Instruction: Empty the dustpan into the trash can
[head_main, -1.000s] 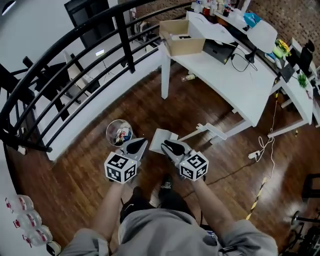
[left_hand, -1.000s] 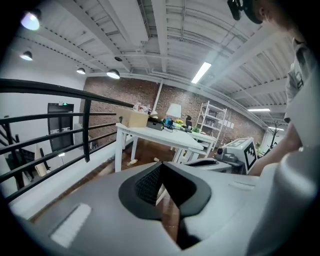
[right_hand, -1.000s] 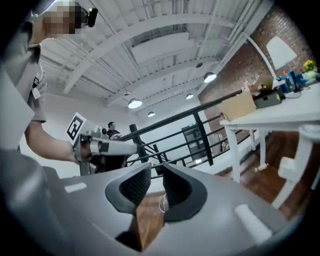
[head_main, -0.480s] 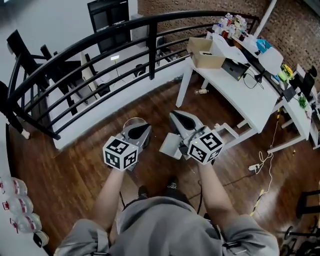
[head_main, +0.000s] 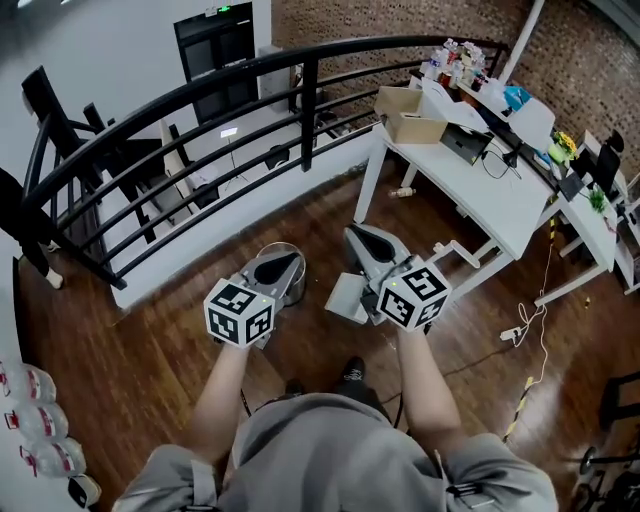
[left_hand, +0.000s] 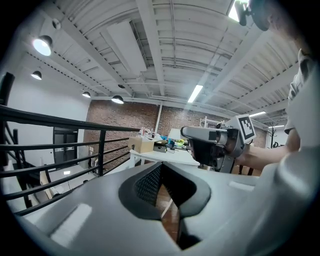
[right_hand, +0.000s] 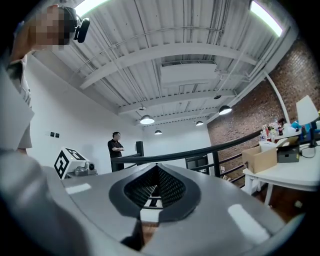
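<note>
Head view from above, with the two gripper views. The flat white plastic dustpan (head_main: 342, 300) appears to lie on the dark wooden floor (head_main: 150, 350), just beside the round metal trash can (head_main: 297, 285). The left gripper (left_hand: 160, 166) and the right gripper (right_hand: 156, 166) are raised above them and point roughly level. Each has its jaws together at the tips, with nothing between the pads.

The arrangement fits either a pan waiting to be lifted and tipped, or one set down again after tipping. In either case, good practice is to keep the closed grippers from knocking the can, which stands close to the pan.

The left gripper covers most of the can's mouth, so its contents cannot be read. The right gripper overlaps one edge of the pan and hides any handle. Whether the pan carries debris is too small to tell. Its contact with the floor is judged, not seen.
</note>
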